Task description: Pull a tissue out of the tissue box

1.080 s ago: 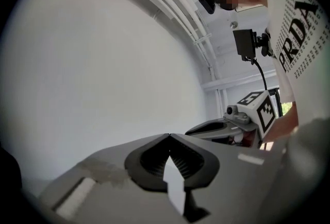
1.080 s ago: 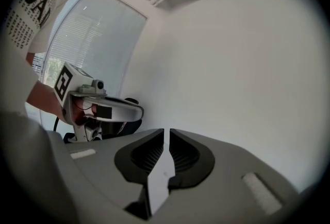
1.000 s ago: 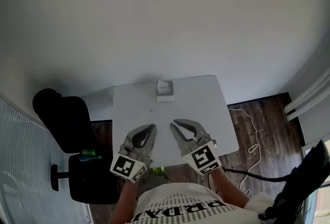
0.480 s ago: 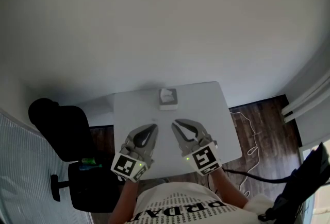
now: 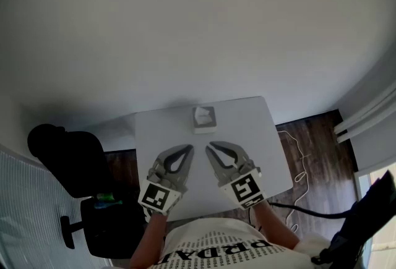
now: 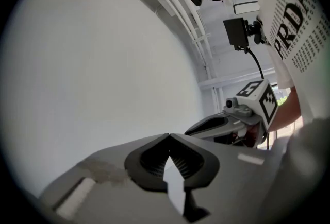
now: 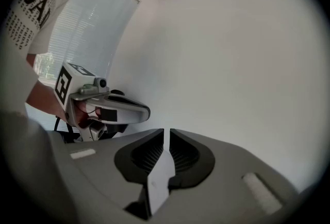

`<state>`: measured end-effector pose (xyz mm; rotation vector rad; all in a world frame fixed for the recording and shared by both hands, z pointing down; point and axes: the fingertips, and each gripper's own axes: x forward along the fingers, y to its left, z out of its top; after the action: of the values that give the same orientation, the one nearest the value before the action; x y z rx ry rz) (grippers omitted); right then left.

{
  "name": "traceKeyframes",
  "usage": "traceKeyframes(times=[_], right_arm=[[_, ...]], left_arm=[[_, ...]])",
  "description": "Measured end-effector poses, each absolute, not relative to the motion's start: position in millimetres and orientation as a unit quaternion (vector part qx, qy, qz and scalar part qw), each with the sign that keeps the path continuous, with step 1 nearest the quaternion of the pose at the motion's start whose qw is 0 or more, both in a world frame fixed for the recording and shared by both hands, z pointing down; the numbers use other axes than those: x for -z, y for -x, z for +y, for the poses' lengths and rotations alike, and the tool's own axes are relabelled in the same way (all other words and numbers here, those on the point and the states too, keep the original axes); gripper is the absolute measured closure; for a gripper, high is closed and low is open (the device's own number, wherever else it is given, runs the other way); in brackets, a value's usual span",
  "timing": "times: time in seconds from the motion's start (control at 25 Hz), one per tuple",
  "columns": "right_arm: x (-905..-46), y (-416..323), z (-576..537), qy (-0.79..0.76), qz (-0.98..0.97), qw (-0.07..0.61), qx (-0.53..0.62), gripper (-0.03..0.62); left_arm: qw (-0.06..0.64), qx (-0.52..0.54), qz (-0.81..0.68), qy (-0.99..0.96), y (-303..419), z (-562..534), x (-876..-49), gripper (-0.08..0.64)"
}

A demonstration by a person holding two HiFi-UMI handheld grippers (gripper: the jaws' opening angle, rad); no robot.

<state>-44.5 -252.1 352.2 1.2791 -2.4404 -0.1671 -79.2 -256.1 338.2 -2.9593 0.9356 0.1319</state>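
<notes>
My left gripper point(image 6: 169, 136): jaws shut tip to tip, nothing between. My right gripper point(image 7: 166, 131): jaws almost together, thin slit at tips, empty. Both hover side by side over near half of white table point(image 5: 247, 138). Tissue box point(image 5: 205, 120) sits at table's far edge, ahead of both tips, apart from them; white tissue point(image 5: 199, 115) shows at its top.

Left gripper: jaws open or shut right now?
Shut: the left gripper shows its jaw tips meeting in its own view, with nothing between them.
</notes>
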Motion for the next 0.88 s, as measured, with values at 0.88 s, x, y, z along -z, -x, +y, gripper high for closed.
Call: traceKeyframes(times=[0.88], right_arm=[[-378.2, 50.9, -285.0, -0.466, -0.858, 0.212, 0.045, 0.535]], left_arm=[[-0.01, -0.036, 0.286, 0.958, 87.5, -295.7, -363.7, 0.56]])
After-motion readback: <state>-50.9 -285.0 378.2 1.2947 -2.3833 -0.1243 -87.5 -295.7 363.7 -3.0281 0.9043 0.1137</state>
